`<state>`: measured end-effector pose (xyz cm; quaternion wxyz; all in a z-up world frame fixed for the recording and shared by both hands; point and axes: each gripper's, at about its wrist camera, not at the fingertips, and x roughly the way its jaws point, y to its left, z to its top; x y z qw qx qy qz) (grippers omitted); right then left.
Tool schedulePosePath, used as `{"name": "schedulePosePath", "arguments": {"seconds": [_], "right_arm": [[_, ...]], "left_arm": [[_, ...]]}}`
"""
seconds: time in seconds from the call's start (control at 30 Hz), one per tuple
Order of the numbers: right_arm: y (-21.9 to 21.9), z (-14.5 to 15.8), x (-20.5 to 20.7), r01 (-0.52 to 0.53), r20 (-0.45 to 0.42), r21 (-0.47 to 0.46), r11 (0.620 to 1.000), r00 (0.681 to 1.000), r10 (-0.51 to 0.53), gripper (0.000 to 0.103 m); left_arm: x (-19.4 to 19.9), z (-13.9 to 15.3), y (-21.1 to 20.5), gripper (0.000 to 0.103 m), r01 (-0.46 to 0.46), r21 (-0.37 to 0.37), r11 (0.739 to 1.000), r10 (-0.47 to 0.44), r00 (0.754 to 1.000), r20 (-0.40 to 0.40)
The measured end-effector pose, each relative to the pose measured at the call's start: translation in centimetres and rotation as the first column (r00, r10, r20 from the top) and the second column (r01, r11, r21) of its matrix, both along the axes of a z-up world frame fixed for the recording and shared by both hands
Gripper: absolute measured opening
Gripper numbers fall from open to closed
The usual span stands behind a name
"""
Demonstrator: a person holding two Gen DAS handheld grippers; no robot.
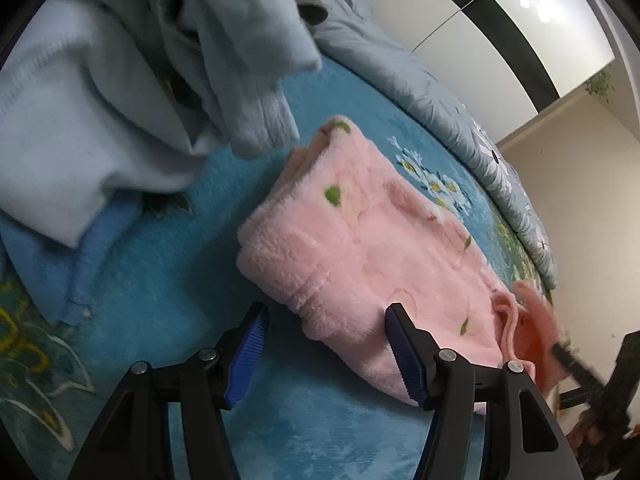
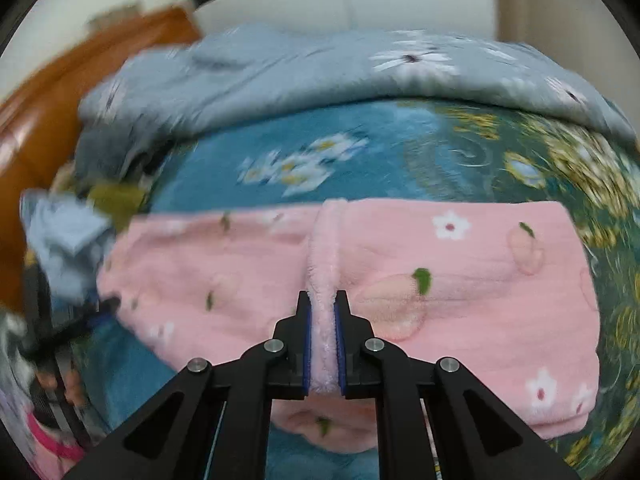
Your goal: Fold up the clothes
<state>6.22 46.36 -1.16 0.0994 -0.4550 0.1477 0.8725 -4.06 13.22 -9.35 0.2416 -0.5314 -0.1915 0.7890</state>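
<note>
No legible writing — pink garment (image 2: pixel 460 280) perhaps unlabelled, blurred.

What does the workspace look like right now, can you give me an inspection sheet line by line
Surface: blue flowered blanket on a bed.
Job's things: folded pink fleece garment lying on the blanket.
Clutter: pale blue clothes heaped beside it; grey flowered quilt behind.
Grippers: left gripper open, at the garment's near corner; right gripper shut on a raised pink edge.
Cables: nothing seen.
Surroundings: white wall, brown headboard.
</note>
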Motion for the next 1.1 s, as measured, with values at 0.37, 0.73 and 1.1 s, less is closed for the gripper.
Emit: {"name": "schedulePosePath", "arguments": {"seconds": [0.37,0.73,1.1], "right_arm": [[-2.0,-1.0,1.6,-0.042,-0.047,0.010,0.999,0.998,0.043,0.037],[2.5,0.3,9.7,0.094,-0.166,0.005,0.996,0.982,-0.092,0.040],[10.4,-0.7,18.4,0.262,-0.242,-0.116,0.958,0.928,-0.283,0.040]], "left_arm": [[-1.0,-1.0,1.9,0.064,-0.085,0.050,0.995,0.084,0.996,0.029],[-0.4,1.7,4.0,0.014,-0.171,0.022,0.985,0.172,0.979,-0.104],[8.2,18.0,21.5,0.013,0.228,-0.031,0.973,-0.210,0.823,-0.528]]}}
